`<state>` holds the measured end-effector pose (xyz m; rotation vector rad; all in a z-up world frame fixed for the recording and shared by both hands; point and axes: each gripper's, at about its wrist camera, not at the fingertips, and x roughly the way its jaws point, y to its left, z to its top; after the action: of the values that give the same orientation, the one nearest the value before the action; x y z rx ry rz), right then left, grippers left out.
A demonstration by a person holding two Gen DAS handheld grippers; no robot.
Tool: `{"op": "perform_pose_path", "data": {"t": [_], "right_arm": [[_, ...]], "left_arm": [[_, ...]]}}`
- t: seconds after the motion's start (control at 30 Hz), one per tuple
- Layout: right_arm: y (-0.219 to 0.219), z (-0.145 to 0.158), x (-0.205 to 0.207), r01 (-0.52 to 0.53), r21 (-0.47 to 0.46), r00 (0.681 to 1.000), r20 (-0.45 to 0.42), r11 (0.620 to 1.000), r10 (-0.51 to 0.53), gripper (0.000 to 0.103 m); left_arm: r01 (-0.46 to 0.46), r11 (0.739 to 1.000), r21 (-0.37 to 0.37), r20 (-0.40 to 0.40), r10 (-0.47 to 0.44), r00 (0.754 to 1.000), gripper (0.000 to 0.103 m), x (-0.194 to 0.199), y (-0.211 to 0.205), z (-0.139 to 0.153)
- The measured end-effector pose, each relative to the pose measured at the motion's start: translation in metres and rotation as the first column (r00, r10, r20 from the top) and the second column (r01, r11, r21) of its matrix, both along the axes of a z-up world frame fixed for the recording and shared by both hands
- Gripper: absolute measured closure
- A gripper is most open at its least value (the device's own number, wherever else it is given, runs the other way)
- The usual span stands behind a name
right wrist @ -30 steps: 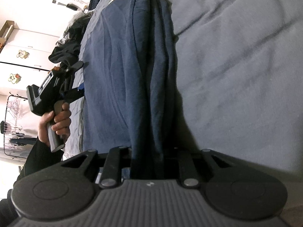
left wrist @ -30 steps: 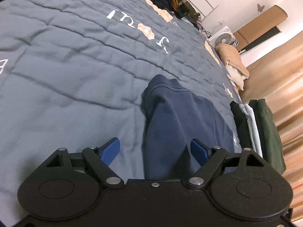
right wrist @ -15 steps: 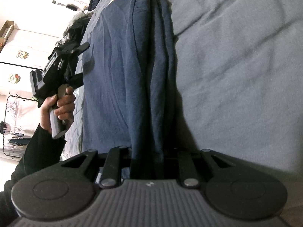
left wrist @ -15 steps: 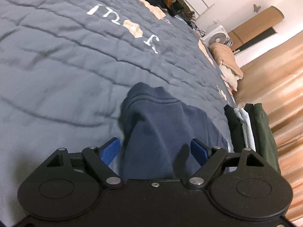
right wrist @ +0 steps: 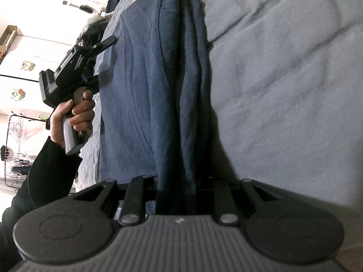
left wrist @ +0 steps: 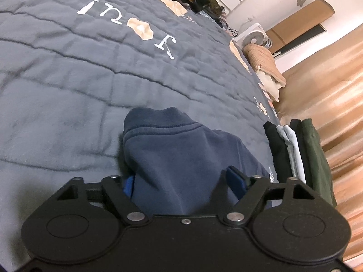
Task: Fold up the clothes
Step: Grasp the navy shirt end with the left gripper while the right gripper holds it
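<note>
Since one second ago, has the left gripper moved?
Yes. In the right wrist view the left gripper has risen along the navy garment, away from the right gripper's body. Its own view shows the cloth now between its open jaws.

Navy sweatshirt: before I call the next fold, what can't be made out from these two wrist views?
- Right gripper pads, right wrist view: buried in the navy sweatshirt fold.
- Left gripper left pad, left wrist view: mostly behind the cloth.
- Sweatshirt's near edge: cut off by each gripper body.
- Folded stack: squeezed at the fisheye edge, item count unclear.
</note>
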<state>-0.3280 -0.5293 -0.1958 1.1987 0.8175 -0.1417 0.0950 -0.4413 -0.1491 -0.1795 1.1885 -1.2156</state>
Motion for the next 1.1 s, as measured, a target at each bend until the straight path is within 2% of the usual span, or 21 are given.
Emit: {"op": "perform_pose_path", "data": {"t": [0.07,0.17,0.3,0.37,0.5,0.6,0.63,0.67,0.77,0.93,1.0,1.07,1.1], "right_arm": [[-0.001,0.000,-0.002,0.003,0.002,1.000,0.002,1.000,-0.003,0.084],[-0.001,0.001,-0.005,0.007,0.000,1.000,0.003,1.000,-0.007,0.084],[-0.006,0.003,-0.010,0.006,-0.001,1.000,0.002,1.000,-0.006,0.084],[-0.006,0.002,-0.010,0.007,-0.001,1.000,0.003,1.000,-0.007,0.084],[-0.006,0.001,-0.012,0.009,0.000,1.000,0.003,1.000,-0.009,0.084],[-0.004,-0.001,-0.012,0.012,0.000,1.000,0.003,1.000,-0.012,0.084],[-0.004,-0.001,-0.012,0.013,0.001,1.000,0.004,1.000,-0.013,0.084],[-0.004,-0.002,-0.013,0.014,0.002,1.000,0.005,1.000,-0.014,0.084],[-0.004,-0.003,-0.014,0.016,0.005,1.000,0.006,1.000,-0.016,0.084],[-0.004,0.000,-0.014,0.029,0.004,1.000,0.003,1.000,-0.029,0.084],[-0.004,0.000,-0.014,0.038,0.001,0.999,0.002,0.999,-0.038,0.083],[-0.003,0.000,-0.012,0.045,-0.001,0.999,0.004,0.999,-0.045,0.083],[-0.003,0.000,-0.014,0.047,0.002,0.999,0.007,0.999,-0.048,0.083]], "left_arm": [[0.012,1.000,-0.003,0.003,-0.012,1.000,0.045,0.002,0.003,0.001],[0.026,1.000,-0.004,0.000,-0.026,1.000,0.049,0.007,0.009,0.000],[0.008,1.000,-0.002,-0.041,-0.008,0.999,0.043,0.011,0.006,-0.010],[0.003,1.000,-0.011,-0.057,-0.003,0.998,0.035,0.010,0.003,-0.014],[0.044,0.999,-0.022,-0.069,-0.046,0.997,0.034,0.006,-0.006,-0.014],[0.081,0.996,-0.030,-0.076,-0.083,0.994,0.050,0.003,-0.013,-0.013],[0.093,0.995,-0.033,-0.078,-0.096,0.992,0.063,0.003,-0.016,-0.013],[0.106,0.994,-0.036,-0.080,-0.108,0.991,0.071,0.002,-0.018,-0.013],[0.107,0.994,-0.030,-0.060,-0.109,0.992,0.075,-0.002,-0.019,-0.010],[0.095,0.995,-0.017,-0.018,-0.095,0.995,0.078,-0.007,-0.019,-0.006],[0.091,0.996,-0.013,-0.010,-0.091,0.996,0.074,-0.008,-0.018,-0.005],[0.087,0.996,-0.015,-0.032,-0.087,0.996,0.064,-0.005,-0.015,-0.008],[0.085,0.996,-0.015,-0.043,-0.085,0.995,0.064,-0.003,-0.014,-0.009]]}}
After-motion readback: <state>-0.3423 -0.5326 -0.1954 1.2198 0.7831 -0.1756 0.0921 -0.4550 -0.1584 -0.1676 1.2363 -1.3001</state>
